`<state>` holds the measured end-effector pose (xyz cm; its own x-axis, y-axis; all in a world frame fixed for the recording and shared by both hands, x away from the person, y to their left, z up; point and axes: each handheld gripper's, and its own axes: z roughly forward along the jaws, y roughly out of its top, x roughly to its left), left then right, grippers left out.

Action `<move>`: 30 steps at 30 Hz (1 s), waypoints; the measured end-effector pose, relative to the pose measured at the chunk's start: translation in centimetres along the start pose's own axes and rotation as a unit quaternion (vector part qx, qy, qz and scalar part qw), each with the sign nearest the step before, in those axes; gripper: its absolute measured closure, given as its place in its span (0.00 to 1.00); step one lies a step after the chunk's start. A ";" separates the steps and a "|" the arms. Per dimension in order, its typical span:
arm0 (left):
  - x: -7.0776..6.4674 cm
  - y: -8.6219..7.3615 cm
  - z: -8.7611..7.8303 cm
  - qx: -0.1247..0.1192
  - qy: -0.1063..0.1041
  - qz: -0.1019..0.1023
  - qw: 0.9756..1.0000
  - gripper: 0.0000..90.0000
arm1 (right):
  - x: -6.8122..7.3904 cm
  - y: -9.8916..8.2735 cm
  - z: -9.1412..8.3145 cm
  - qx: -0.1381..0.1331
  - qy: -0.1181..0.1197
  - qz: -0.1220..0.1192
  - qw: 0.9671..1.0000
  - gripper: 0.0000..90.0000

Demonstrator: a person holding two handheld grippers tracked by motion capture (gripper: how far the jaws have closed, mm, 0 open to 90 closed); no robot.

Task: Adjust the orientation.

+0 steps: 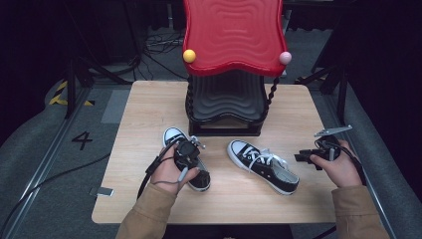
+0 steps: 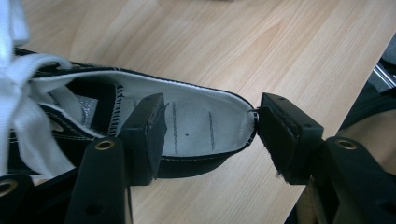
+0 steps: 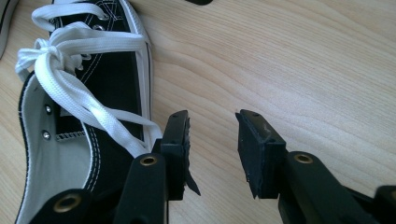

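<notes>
Up close, left gripper (image 2: 210,135) fingers unclenched, straddling shoe heel (image 2: 205,126), right gripper (image 3: 212,154) released.

A shoe rack and its surroundings

A light wooden table (image 1: 149,107) carries a rack with a wavy red top shelf (image 1: 234,35) and a black lower shelf (image 1: 226,102), with a yellow ball (image 1: 189,56) and a pink ball (image 1: 284,58) at the front corners. On the grey floor (image 1: 30,154), a painted "4" (image 1: 82,140) lies beside cables (image 1: 159,42).

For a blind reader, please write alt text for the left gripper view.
The left gripper straddles the heel of a black sneaker, one jaw inside the white-lined opening and one outside, not yet pressing, above a wooden table.
</notes>
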<state>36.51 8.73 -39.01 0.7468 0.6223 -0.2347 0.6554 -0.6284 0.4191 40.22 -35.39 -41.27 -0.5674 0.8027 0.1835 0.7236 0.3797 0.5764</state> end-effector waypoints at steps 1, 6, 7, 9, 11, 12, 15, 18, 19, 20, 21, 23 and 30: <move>-0.1 0.0 0.1 0.002 0.000 0.000 1.000 0.49 | 0.0 0.0 0.0 0.000 -0.001 0.000 1.000 0.72; -0.5 0.3 1.5 0.025 -0.022 0.003 0.999 0.53 | 0.1 0.0 0.1 0.004 -0.002 0.000 1.000 0.72; -0.4 0.3 1.8 0.032 -0.025 0.000 0.999 0.55 | 0.2 0.0 0.2 0.004 -0.003 -0.001 1.000 0.71; -0.2 0.2 2.6 0.046 -0.029 -0.008 0.998 0.58 | 0.2 0.0 0.4 0.008 -0.001 -0.005 1.000 0.71; -0.1 0.2 2.8 0.048 -0.032 -0.009 0.998 0.60 | 0.2 0.0 0.5 0.009 -0.002 -0.005 1.000 0.71; -0.1 0.2 3.1 0.053 -0.032 -0.009 0.998 0.63 | 0.2 0.0 0.6 0.012 -0.003 -0.003 1.000 0.71; -0.2 0.3 3.4 0.052 -0.040 -0.009 0.998 0.72 | 0.2 0.0 0.7 0.013 -0.003 -0.005 1.000 0.71; -0.4 0.2 3.3 0.055 -0.037 -0.001 0.998 0.79 | 0.2 0.0 0.7 0.014 -0.003 -0.006 1.000 0.71; -0.4 0.2 3.2 0.057 -0.035 0.000 0.998 0.82 | 0.2 0.0 0.7 0.014 -0.002 -0.007 1.000 0.70; -0.5 0.2 2.9 0.059 -0.031 0.003 0.998 0.84 | 0.2 0.0 0.7 0.015 -0.002 -0.007 1.000 0.70; -0.6 0.1 2.6 0.063 -0.031 0.000 0.998 0.85 | 0.2 0.0 0.8 0.014 -0.002 -0.007 1.000 0.70; -0.5 -0.3 2.0 0.061 -0.030 0.005 0.998 0.87 | 0.2 0.1 0.8 0.013 -0.003 -0.008 1.000 0.70; 0.3 -2.2 0.1 0.064 -0.051 -0.004 0.997 0.89 | 0.5 1.3 1.5 0.012 0.004 -0.018 1.000 0.70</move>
<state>35.26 10.27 -40.06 0.7443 0.5813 -0.3287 0.6661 -0.6815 0.3031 41.45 -33.82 -41.64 -0.5971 0.7841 0.1691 0.7113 0.4200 0.5636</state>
